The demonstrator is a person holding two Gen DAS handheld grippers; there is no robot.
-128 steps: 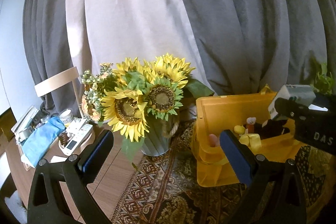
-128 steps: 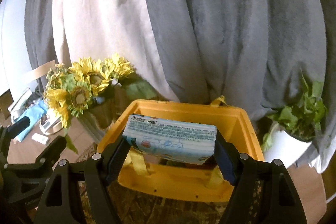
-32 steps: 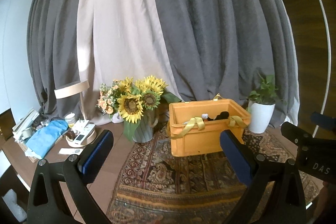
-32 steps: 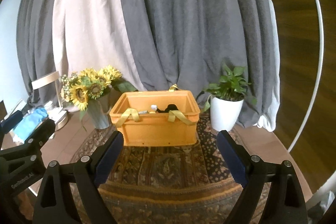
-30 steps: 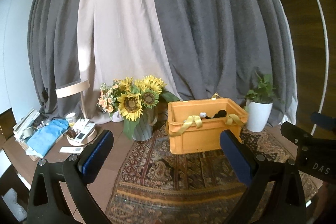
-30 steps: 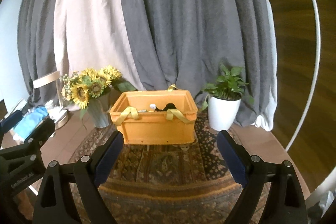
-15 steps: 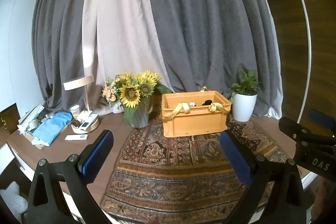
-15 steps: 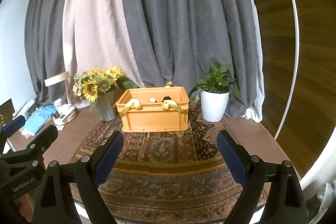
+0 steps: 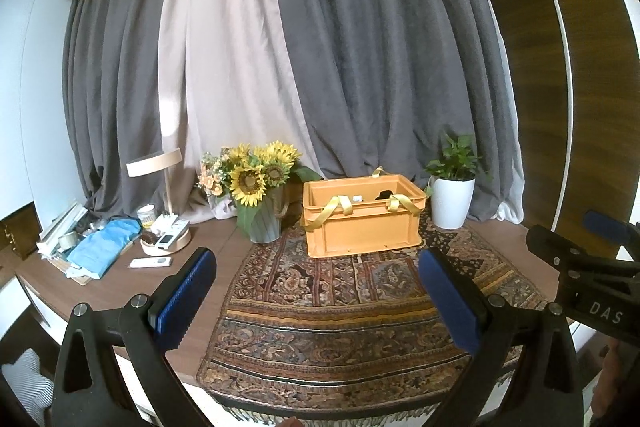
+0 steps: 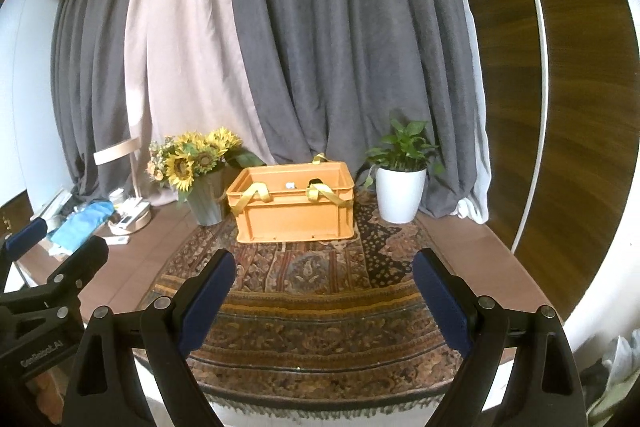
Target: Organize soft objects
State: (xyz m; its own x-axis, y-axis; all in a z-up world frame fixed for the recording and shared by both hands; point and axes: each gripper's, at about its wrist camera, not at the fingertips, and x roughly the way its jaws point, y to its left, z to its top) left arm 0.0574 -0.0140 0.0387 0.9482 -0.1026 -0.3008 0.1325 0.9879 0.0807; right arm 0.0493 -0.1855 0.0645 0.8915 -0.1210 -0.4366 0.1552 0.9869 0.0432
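An orange crate (image 9: 362, 223) with yellow ribbon handles stands at the back of a patterned rug (image 9: 340, 303); it also shows in the right wrist view (image 10: 294, 213). Small dark and white items barely show inside it. My left gripper (image 9: 316, 297) is open and empty, well back from the crate above the rug's front. My right gripper (image 10: 322, 297) is open and empty, also well back. Each gripper's frame shows at the edge of the other's view.
A vase of sunflowers (image 9: 256, 203) stands left of the crate, a white potted plant (image 9: 452, 199) right of it. A lamp (image 9: 160, 183), tray with remotes (image 9: 166, 239) and blue cloth (image 9: 104, 247) sit at far left. Grey curtains hang behind.
The right gripper held a packet over the crate 4.3 s ago and is now empty. Both grippers have pulled far back from the crate, toward the table's front edge.
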